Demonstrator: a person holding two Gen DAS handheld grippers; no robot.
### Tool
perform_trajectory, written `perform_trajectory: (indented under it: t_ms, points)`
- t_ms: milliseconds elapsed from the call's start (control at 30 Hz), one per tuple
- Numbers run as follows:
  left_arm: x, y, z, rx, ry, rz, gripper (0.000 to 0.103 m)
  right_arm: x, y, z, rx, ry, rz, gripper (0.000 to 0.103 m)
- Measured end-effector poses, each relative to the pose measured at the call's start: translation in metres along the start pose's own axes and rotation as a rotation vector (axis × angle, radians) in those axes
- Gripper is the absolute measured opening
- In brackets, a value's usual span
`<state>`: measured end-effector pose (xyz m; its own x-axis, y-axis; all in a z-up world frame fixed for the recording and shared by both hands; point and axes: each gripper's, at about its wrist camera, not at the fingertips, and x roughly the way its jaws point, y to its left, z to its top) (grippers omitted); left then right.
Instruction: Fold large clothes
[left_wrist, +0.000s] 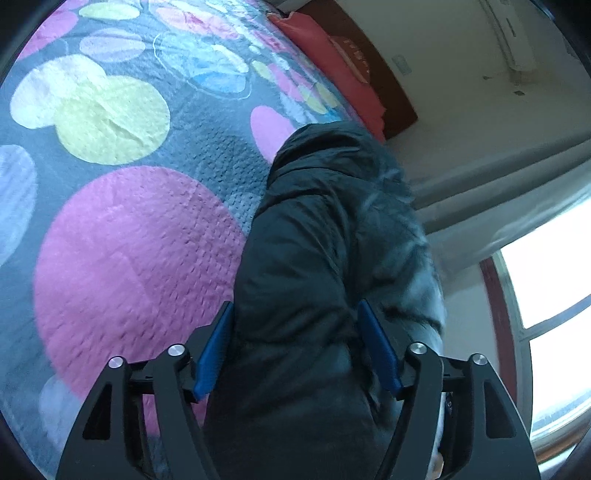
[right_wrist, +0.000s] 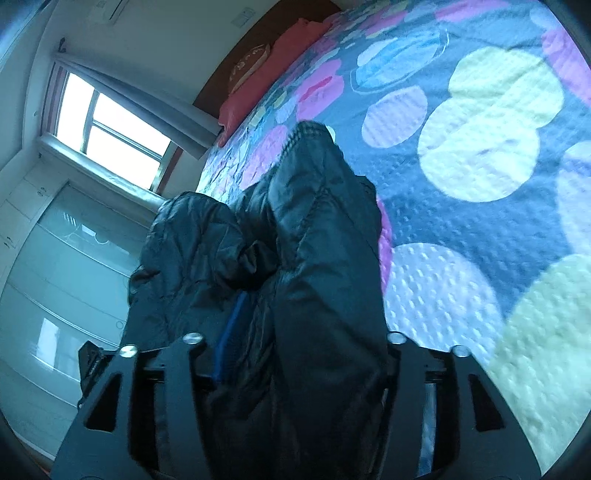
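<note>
Two grippers: left gripper (left_wrist: 295, 350) spread around coat (left_wrist: 314, 258); right gripper (right_wrist: 299, 350) grip unclear.
Coat: between both jaws, on bedspread (left_wrist: 122, 229).

Black puffer jacket (right_wrist: 317, 258) bunched up between the right gripper (right_wrist: 303, 350) jaws, one blue pad (right_wrist: 231, 332) peeking out at the left, the other buried in fabric. Beneath, a quilted bedspread (right_wrist: 480, 155) with big pastel circles; bright window (right_wrist: 110, 125) upper left.
</note>
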<state>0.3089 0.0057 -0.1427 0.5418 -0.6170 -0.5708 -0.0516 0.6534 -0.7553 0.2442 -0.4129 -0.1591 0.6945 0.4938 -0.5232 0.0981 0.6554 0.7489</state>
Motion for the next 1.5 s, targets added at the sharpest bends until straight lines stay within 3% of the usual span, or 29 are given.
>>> perform_trajectory:
  t_ms: [167,400,567,700,1500]
  points:
    - [-0.026,-0.005,-0.030,0.048,0.009,-0.034,0.078,-0.028,0.003,-0.017,-0.013,0.014,0.002,0.069]
    - [-0.028,-0.010,-0.064,0.133,0.000,0.045,0.080,-0.033,-0.002,-0.049,0.024,0.077,0.019,0.072]
    - [-0.025,-0.014,-0.067,0.157,-0.013,0.087,0.076,-0.028,0.001,-0.054,0.009,0.088,0.004,0.054]
    - [-0.023,-0.018,-0.072,0.188,-0.029,0.120,0.074,-0.026,0.005,-0.060,0.016,0.083,-0.002,0.051]
    - [-0.031,-0.020,-0.075,0.178,-0.037,0.170,0.079,-0.042,0.012,-0.066,0.023,0.032,-0.060,0.067]
